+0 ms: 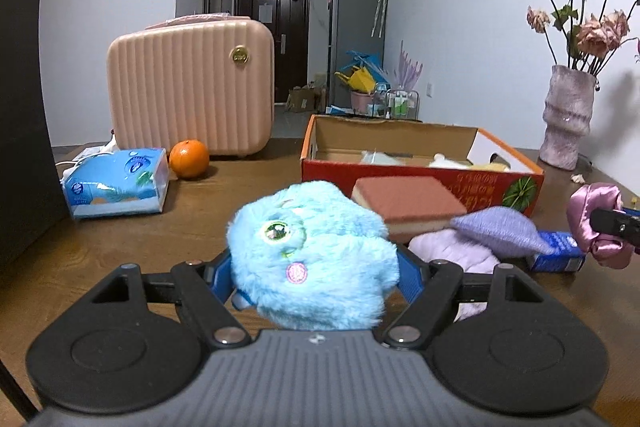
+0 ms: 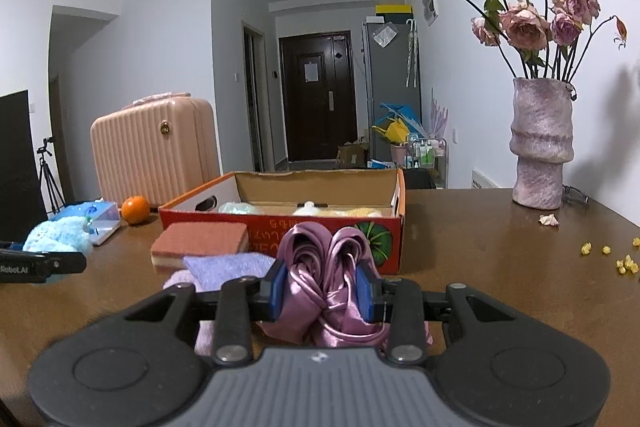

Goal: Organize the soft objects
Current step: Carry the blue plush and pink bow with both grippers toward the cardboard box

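Both pickups made, transfer pending. My left gripper [image 1: 316, 279] is clamped on the blue plush [image 1: 312, 259]; my right gripper [image 2: 324, 293] pinches the satin scrunchie [image 2: 326, 279]. Both hang short of the box [image 2: 332, 227]. I judge next: carry over its rim, release inside.

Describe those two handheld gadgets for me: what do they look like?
Both match: the left gripper and right gripper have a ribbed grey body, two round black discs, black linkage bars with silver pins, and blue finger pads. White lettering marks the left one's side.
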Tool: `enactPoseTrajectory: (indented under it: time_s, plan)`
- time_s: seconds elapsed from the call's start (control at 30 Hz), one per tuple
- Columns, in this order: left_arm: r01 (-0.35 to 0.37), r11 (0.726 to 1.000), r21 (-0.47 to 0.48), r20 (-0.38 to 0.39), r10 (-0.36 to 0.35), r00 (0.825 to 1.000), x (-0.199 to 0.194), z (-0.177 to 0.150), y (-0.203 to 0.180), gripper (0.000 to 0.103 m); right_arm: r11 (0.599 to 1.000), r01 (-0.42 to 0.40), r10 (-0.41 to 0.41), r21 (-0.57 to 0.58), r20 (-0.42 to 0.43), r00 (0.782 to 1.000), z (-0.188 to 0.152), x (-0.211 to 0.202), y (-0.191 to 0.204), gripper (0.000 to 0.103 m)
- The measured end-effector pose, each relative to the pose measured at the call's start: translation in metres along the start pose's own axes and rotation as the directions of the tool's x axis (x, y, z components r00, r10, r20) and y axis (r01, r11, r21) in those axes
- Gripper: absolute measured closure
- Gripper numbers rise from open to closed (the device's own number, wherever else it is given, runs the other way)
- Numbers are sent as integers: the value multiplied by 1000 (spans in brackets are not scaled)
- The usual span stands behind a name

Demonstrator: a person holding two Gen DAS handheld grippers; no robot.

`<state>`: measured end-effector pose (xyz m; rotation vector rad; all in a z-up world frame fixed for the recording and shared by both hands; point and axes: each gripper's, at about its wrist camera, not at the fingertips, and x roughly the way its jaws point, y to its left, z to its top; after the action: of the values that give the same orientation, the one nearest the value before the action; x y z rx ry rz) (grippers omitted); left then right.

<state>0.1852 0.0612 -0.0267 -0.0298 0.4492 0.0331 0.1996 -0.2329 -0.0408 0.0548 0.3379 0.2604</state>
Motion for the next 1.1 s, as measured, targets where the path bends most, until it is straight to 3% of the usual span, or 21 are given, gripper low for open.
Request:
enactPoseTrajectory:
  time_s: [0.63,1.1]
  plan:
    - [31,999,-43,125,-25,992,3,48,-28,26,1000,-21,23,-21,93,995,38,16,12,68]
    - [37,997,-60,164,-27,986,29,69,-46,26,1000,-23,24,-8,127,992,57,46,11,68]
